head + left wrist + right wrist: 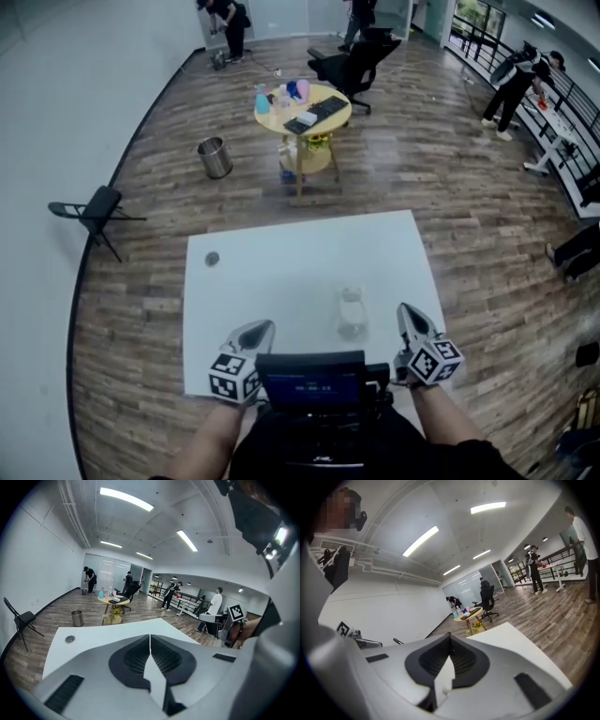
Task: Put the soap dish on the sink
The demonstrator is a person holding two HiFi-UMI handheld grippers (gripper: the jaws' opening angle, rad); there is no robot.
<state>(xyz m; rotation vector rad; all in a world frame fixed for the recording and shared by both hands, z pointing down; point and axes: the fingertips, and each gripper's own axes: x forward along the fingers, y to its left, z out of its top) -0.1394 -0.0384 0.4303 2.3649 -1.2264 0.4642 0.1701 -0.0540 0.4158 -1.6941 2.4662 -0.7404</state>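
Evidently the small, pale translucent soap dish [352, 312] sits free on the flat white desk [281, 267], just ahead of me and nearer my right gripper [411, 322] than my left gripper [255, 332]; I judge neither is carrying it. Both pairs of fingers [133, 660] are pressed together on nothing. I hold both hands low at the desk's near edge, pointing forward and slightly down.

We see the soap dish [352, 314]: small, pale, near-white, low contrast against the white top [281, 272] it rests on. It sits right of centre, toward the near edge. Finer shape is too washed out to resolve. A small round grey fitting [212, 259] lies well apart, far-left.
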